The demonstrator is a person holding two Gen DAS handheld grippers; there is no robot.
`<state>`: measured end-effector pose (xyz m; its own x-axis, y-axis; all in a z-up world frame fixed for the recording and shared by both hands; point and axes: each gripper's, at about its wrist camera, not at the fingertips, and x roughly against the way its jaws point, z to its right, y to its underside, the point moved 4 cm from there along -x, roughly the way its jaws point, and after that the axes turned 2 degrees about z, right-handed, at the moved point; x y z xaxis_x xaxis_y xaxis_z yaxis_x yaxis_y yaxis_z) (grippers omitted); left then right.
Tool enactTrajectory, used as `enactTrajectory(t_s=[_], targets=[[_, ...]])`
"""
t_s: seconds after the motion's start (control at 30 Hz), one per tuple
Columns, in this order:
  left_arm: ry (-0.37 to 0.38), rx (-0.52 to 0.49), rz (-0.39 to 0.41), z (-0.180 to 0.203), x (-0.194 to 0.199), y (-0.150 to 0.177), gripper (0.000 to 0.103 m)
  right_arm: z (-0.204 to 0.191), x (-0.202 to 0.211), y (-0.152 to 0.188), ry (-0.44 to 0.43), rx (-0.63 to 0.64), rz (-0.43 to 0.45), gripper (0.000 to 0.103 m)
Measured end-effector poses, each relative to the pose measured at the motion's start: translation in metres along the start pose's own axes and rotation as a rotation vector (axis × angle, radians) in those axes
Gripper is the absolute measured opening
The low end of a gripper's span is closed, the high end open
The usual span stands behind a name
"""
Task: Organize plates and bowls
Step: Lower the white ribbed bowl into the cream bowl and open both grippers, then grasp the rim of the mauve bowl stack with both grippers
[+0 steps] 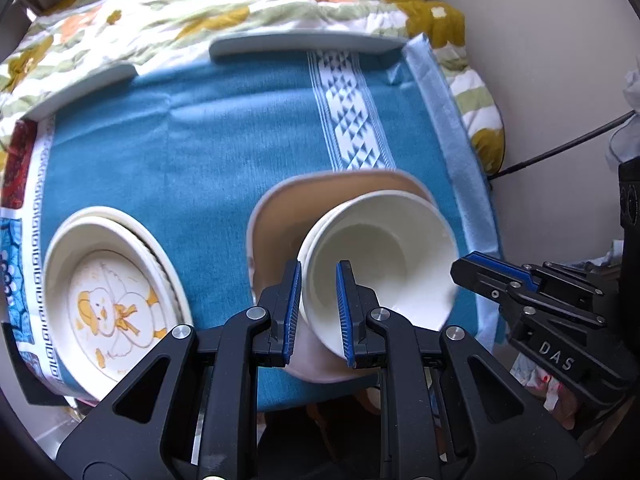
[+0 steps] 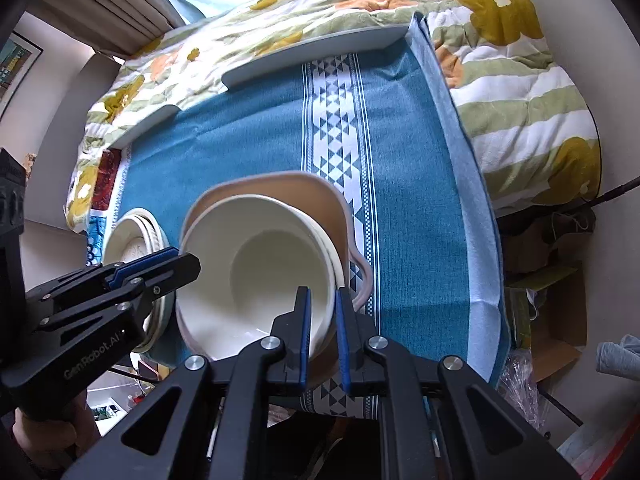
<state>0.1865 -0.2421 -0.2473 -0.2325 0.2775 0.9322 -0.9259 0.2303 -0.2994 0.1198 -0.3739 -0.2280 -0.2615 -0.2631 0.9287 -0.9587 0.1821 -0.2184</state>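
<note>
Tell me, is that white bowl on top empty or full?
Empty. The white bowl shows a bare, clean inside down to its bottom in both views. It sits nested in another bowl over the tan dish.

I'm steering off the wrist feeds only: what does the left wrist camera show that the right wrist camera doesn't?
Left wrist only: the duck picture inside the stacked plates, and the left gripper clamped on the white bowl's rim.

Right wrist only: the right gripper clamped on the opposite rim, and a hand holding the left gripper.

Both: the white bowl above the beige plate, the blue cloth, the floral quilt.
</note>
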Motion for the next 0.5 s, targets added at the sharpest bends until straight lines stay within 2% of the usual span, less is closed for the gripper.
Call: enactTrajectory(t_s=[0.1,0.13,0.2,0.23,0.27,0.3,0.33,0.43,0.5], targets=[[-0.032,-0.032,0.108,-0.001,0.039,-0.008,0.015,-0.002,0.023,-0.004,-0.034,0.033,0.039,0.011],[-0.052,-0.046,0.146,-0.002,0.053,-0.009,0.018,-0.003,0.031,-0.005,-0.048,0.048,0.050,0.011],[-0.083,-0.074,0.192,-0.007,0.074,-0.008,0.034,-0.004,0.049,-0.004,-0.056,0.092,0.071,0.011],[-0.105,-0.084,0.209,-0.011,0.082,-0.004,0.071,-0.004,0.054,-0.002,-0.048,0.110,0.082,0.019],[-0.120,-0.088,0.221,-0.014,0.086,-0.003,0.103,-0.002,0.059,0.001,-0.031,0.127,0.092,0.045],[-0.130,-0.094,0.249,-0.019,0.092,0.001,0.102,0.000,0.060,0.004,-0.007,0.138,0.086,0.066],[-0.138,-0.109,0.272,-0.023,0.095,0.007,0.103,0.004,0.059,0.008,0.012,0.148,0.068,0.103],[-0.179,-0.129,0.215,-0.037,0.080,0.017,0.103,0.017,0.045,0.019,0.042,0.154,-0.023,0.103],[-0.173,-0.120,0.163,-0.048,0.065,0.023,0.102,0.025,0.031,0.024,0.058,0.139,-0.086,0.103]])
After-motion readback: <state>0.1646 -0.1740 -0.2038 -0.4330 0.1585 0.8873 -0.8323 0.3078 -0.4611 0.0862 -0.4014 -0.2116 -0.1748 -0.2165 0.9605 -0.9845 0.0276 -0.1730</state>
